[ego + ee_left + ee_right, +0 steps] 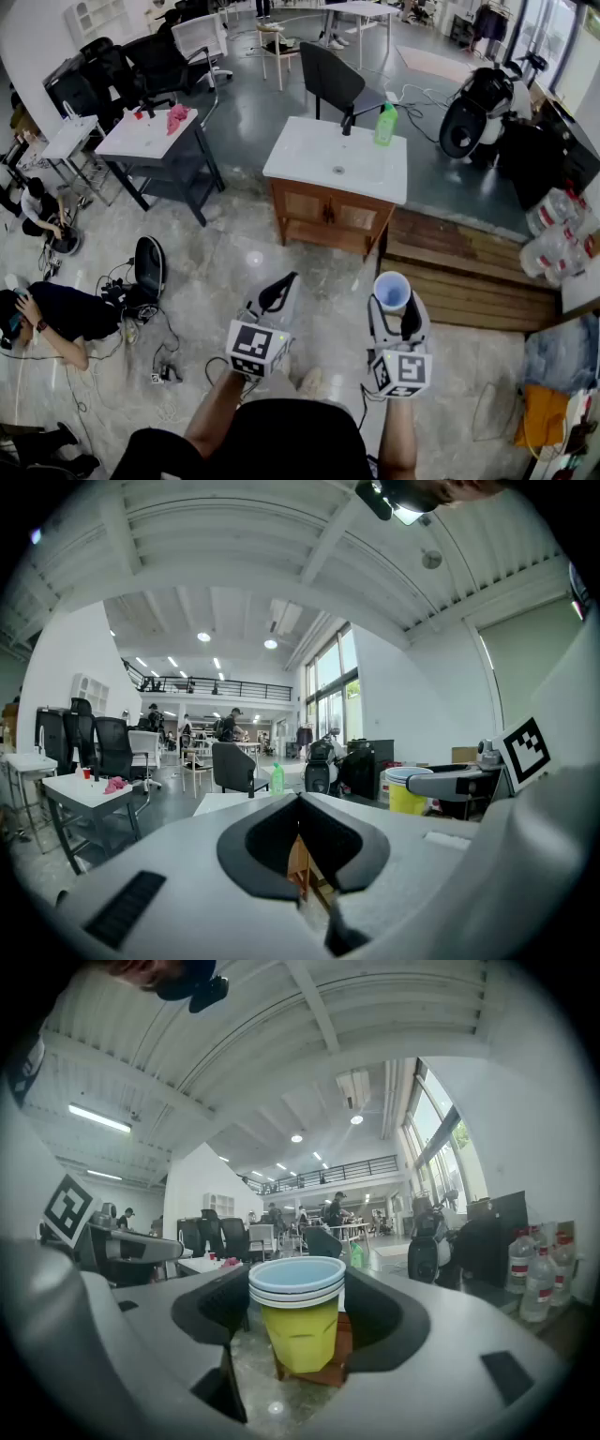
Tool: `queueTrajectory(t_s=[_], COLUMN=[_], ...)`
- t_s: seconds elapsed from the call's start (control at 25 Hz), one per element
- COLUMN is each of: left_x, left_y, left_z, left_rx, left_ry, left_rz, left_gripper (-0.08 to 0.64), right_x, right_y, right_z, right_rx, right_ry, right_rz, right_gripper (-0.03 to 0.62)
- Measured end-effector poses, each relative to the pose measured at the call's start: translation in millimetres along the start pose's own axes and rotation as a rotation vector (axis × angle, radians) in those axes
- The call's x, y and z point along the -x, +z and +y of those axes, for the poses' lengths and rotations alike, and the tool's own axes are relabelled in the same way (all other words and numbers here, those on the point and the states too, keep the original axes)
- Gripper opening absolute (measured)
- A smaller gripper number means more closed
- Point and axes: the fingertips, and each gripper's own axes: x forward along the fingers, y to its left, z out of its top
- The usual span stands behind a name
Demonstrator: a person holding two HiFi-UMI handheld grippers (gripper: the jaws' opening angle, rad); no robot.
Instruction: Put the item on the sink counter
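- While the right gripper [395,317] is pinching the yellow cup [298,1324] between its jaws, the cup is standing upright with its mouth facing up.
- The left gripper [278,293] is holding its jaws pressed together, nothing between them.
- The sink counter [337,159] is lying well ahead of both pairs of jaws.

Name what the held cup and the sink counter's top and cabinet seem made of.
Cup: likely paper or thin plastic; matte yellow wall, rolled pale rims, apparently nested. Counter top: probably ceramic or stone; smooth glossy white. Cabinet: wood-look; brown panelled doors.
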Motion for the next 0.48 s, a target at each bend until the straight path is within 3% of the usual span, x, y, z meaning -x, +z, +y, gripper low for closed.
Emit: queueTrajectory(t_s=[0.48], left_x=[-8.5], left_y=[-2.1], left_z=[-2.0], left_rx=[-0.001], left_ry=[0.003], left_rz=[0.009], left_gripper=[0.002], right_x=[-5.4], right_y=[0.6], right_z=[-5.0], right_rx=[-0.018], right_ry=[0.006], right_rz=[-0.008], right_gripper=[0.318])
